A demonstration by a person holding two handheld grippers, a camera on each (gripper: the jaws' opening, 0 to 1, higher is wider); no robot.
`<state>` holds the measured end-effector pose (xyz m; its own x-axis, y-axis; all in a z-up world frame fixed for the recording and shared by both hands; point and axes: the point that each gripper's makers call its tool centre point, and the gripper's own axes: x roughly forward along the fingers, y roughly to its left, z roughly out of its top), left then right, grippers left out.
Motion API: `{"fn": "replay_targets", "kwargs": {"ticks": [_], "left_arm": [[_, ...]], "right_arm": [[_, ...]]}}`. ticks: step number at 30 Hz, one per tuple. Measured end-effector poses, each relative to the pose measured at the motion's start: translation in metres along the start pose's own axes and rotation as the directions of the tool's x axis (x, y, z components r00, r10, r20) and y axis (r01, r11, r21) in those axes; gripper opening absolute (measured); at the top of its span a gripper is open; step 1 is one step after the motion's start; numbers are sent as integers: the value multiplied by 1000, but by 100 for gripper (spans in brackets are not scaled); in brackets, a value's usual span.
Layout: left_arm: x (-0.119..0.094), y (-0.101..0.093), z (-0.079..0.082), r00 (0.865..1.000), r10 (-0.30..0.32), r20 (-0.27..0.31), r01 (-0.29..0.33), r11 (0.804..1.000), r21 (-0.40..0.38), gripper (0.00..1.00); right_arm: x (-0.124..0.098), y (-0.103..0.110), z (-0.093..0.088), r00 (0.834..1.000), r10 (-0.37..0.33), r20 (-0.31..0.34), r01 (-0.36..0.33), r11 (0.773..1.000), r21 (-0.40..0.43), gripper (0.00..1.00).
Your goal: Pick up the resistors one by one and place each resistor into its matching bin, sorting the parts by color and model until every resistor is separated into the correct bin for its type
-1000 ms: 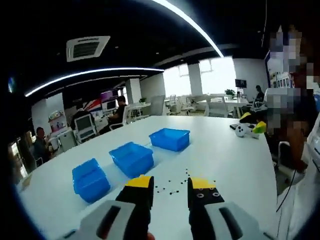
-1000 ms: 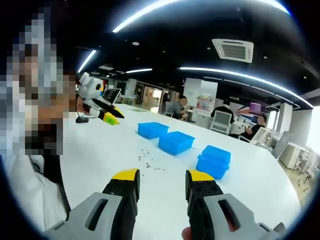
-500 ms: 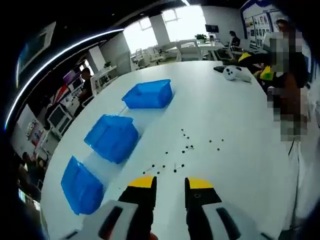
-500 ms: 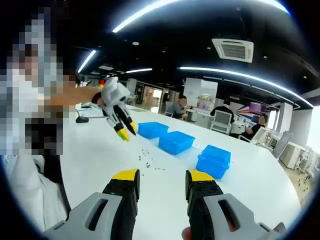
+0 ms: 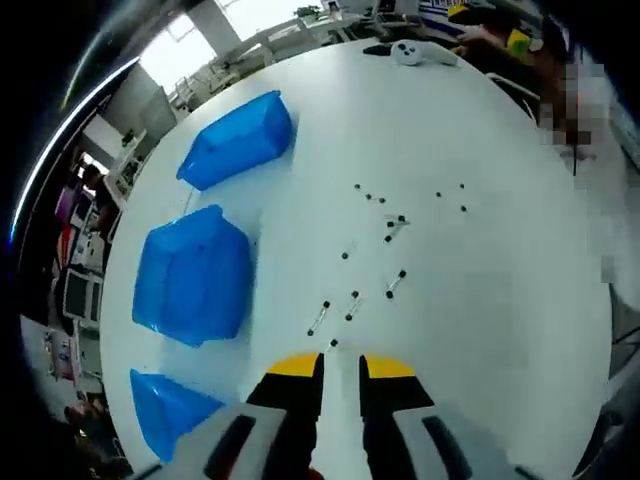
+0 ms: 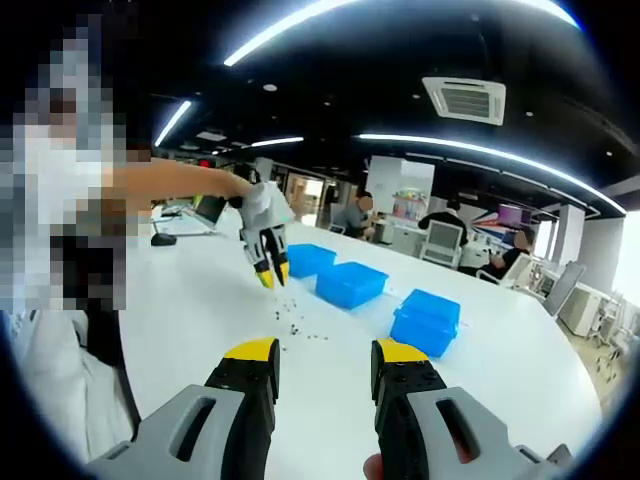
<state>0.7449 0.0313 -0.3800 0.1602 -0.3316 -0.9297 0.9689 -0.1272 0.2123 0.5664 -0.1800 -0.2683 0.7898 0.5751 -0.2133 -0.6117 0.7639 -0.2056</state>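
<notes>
Several small dark resistors [image 5: 352,305] lie scattered on the white table [image 5: 480,300]; they also show as specks [image 6: 295,325] in the right gripper view. Three blue bins stand in a row: [image 5: 238,140], [image 5: 193,275], [image 5: 165,410]. My left gripper [image 5: 341,366] points down at the table. Its yellow-tipped jaws stand a narrow gap apart with nothing between them, and one resistor [image 5: 330,345] lies just beyond the tips. In the right gripper view the left gripper [image 6: 268,272] hangs over the scatter. My right gripper [image 6: 325,358] is open and empty, held back from the parts.
A white controller-like object [image 5: 420,52] lies at the table's far end near a person's arm. The bins [image 6: 352,285] sit beyond the resistors in the right gripper view. Office desks and seated people fill the background. The table edge curves past on the right [image 5: 600,330].
My left gripper has swung forward and down over the scattered resistors, and its jaws have narrowed. The right gripper has stayed still.
</notes>
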Motion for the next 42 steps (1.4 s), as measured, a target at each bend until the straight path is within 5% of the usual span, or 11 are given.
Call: {"fn": "replay_targets", "kwargs": {"ticks": [6, 20, 28, 30, 38, 42], "left_arm": [[11, 11, -3, 999, -8, -36, 8, 1000, 18, 11], [21, 5, -9, 990, -98, -99, 100, 995, 16, 8], [21, 5, -9, 973, -189, -135, 181, 981, -71, 4], [20, 6, -11, 970, -189, -155, 165, 974, -157, 4], [4, 8, -7, 983, -159, -94, 139, 971, -193, 3], [-26, 15, 12, 998, -48, 31, 54, 974, -220, 3]], "right_arm": [[0, -2, -1, 1000, -5, -1, 5, 1000, 3, 38], [1, -1, 0, 1000, 16, 5, -16, 1000, 14, 38], [0, 4, 4, 999, 33, 19, -34, 999, 23, 38], [0, 2, 4, 999, 30, 20, -31, 999, 23, 38], [-3, 1, 6, 999, 27, 25, -28, 999, 27, 38], [-4, 0, 7, 999, 22, 29, -22, 999, 26, 38]]}}
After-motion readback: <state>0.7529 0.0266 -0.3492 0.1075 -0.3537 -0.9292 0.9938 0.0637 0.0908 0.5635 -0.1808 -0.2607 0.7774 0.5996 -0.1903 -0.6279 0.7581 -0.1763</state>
